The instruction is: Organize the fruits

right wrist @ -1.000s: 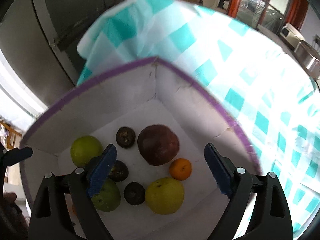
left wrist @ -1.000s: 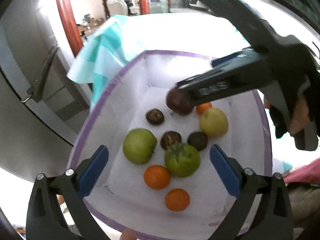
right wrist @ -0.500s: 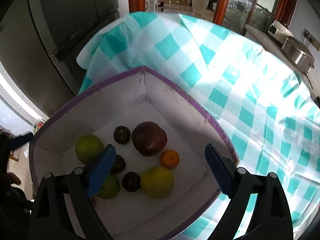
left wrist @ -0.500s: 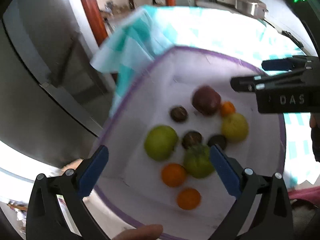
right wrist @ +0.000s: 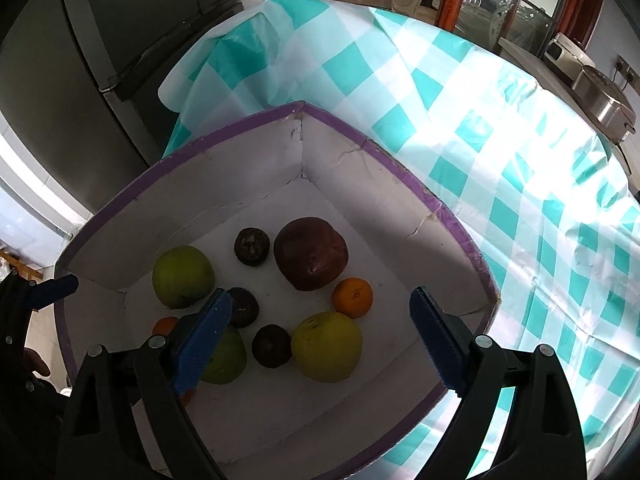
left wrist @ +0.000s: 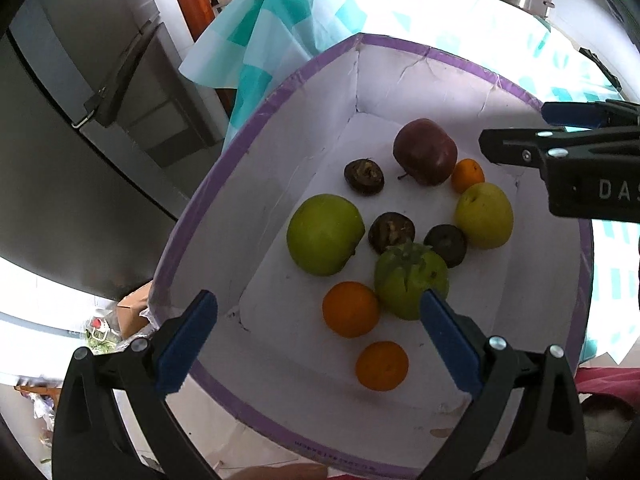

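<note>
- We see one big table cloth [right wrist: 480,128] with teal and white squares.
- On it sits one white box [left wrist: 280,128] with a purple rim. All the fruit lies on its floor.
- We hold two grippers. Our left gripper [left wrist: 316,344] is wide open over the near side of the box, and nothing is in it.
- Our right gripper [right wrist: 320,332] is wide open too, above the box, and it has no fruit in it.
- We count ten fruits in all.
- One dark red apple [left wrist: 425,151] lies toward the far corner.
- Two green fruits: one round green apple [left wrist: 325,234] and one green fruit with a leafy top [left wrist: 410,280].
- One yellow fruit [left wrist: 484,216] lies just beside the red apple's little neighbour.
- Three oranges: a small orange [left wrist: 467,176] between the red apple and the yellow fruit, then one orange [left wrist: 350,309] and another orange [left wrist: 382,366] on the near side.
- Three small dark brown fruits: one brown fruit [left wrist: 364,175] by the red apple, and two brown fruits [left wrist: 391,232] in the middle.
</note>
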A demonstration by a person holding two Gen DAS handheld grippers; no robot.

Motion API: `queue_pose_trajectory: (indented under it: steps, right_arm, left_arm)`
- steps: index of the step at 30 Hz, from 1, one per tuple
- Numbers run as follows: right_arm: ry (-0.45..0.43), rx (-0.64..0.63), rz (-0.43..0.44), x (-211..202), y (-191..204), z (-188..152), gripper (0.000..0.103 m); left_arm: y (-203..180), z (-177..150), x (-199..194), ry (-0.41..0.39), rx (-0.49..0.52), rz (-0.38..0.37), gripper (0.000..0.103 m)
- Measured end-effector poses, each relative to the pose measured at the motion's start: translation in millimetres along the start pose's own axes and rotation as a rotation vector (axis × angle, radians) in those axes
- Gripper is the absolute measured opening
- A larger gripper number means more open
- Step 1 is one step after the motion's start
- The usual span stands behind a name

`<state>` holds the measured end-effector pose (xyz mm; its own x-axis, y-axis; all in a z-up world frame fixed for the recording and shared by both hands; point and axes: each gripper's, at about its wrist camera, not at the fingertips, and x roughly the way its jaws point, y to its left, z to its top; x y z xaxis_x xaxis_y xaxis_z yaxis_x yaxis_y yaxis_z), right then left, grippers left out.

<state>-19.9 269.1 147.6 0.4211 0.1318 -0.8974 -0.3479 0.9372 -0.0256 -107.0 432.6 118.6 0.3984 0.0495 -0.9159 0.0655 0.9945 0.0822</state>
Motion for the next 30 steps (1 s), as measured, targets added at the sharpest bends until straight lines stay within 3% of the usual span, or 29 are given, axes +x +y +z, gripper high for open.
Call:
queue_pose_trajectory:
  steps: [30]
  right_arm:
    - [0.007,0.007,-0.006,-7.6,1.0,-10.3,0.088]
  left_arm:
    - [1.4,-6.4,-5.7,0.006,-0.035,-0.039,0.101]
